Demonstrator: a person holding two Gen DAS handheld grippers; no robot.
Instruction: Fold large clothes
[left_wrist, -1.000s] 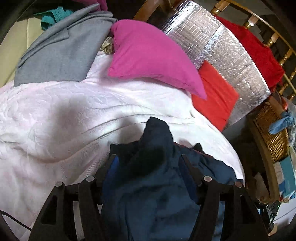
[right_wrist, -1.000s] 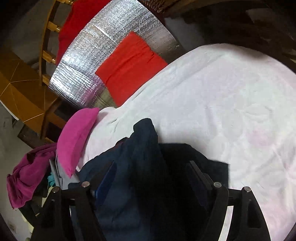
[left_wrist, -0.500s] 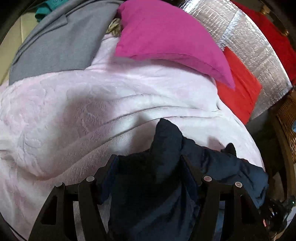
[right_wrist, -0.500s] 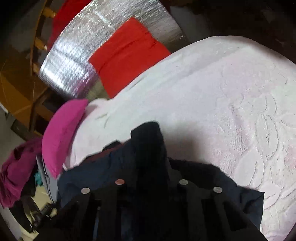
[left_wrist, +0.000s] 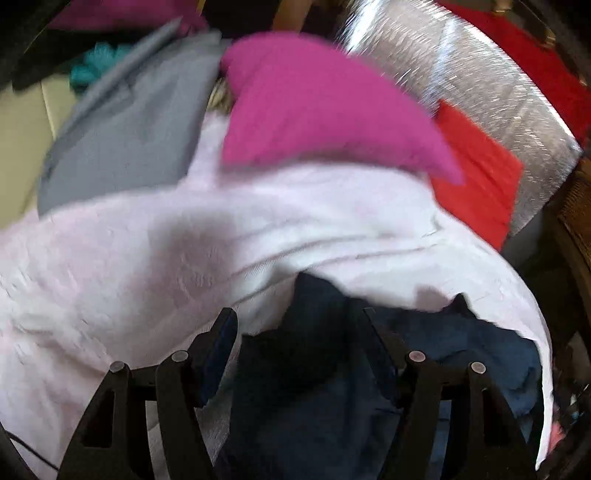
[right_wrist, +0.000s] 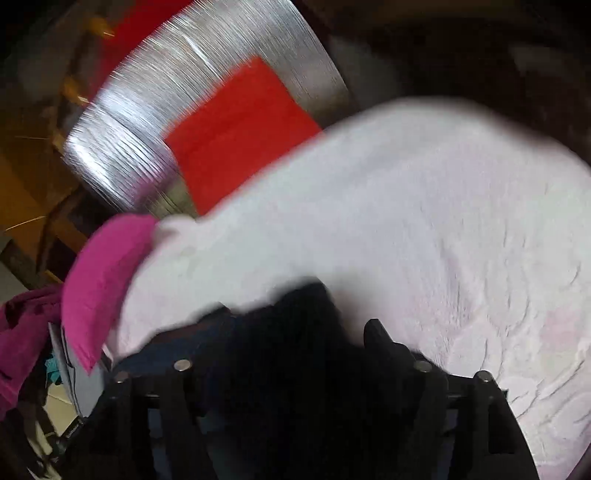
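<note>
Your left gripper (left_wrist: 299, 325) and right gripper (right_wrist: 299, 328) each stand part-open around bunched navy garment (left_wrist: 317, 387); bare bedspread (left_wrist: 147, 258) lies toward twelve o'clock.

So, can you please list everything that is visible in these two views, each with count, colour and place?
garment: one, dark navy, near edge of the blanket, between both grippers' fingers
blanket: one, pale pink, spread under the garment
pillow: one, magenta, far end of blanket
grey cloth: one, beside the pillow
red cloth: one, on the silver sheet
silver sheet: one, behind the blanket
left hand-held gripper: black, garment bunched between its fingers
right hand-held gripper: black, garment draped over it
</note>
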